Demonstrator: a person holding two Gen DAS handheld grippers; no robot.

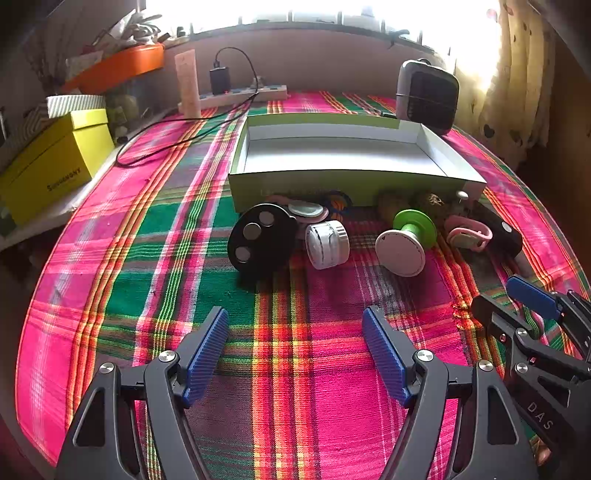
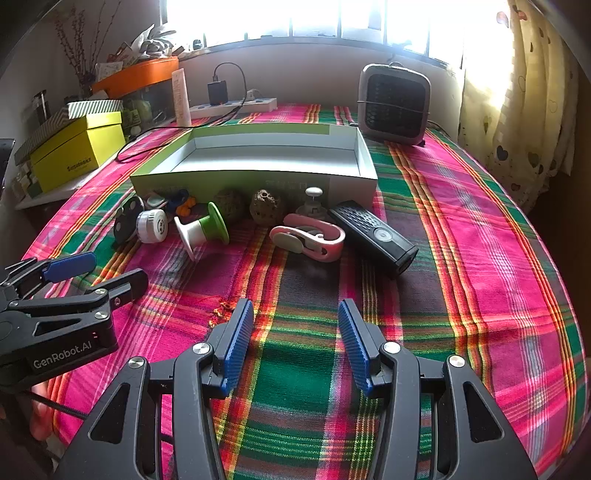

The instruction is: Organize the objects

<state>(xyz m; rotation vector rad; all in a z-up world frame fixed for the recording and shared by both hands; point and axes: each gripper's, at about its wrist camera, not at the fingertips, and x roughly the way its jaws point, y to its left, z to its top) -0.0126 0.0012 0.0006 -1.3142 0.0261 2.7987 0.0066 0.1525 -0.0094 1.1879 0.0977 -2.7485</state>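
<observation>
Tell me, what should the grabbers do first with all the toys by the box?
Probably reach the open right gripper forward to the pink clip, the nearest item ahead of it. Both grippers hold nothing, the tray looks empty, and the clutter lies in front of it on the cloth.

**A lived-in room at home**

You are working in a home, not a lab or shop. Under your fingers lies a bright plaid cloth [image 2: 461, 221] spread like a bed or table cover. Ahead of the fingers a sunlit window [image 2: 332, 18] fills the far wall, with a heart-patterned curtain [image 2: 517, 110] off to their right. To their left, a cluttered shelf holds a yellow shoebox [image 2: 77, 155] and an orange box [image 2: 136, 75]. A power strip [image 2: 236, 105] and a small heater [image 2: 395, 103] stand beyond.
</observation>
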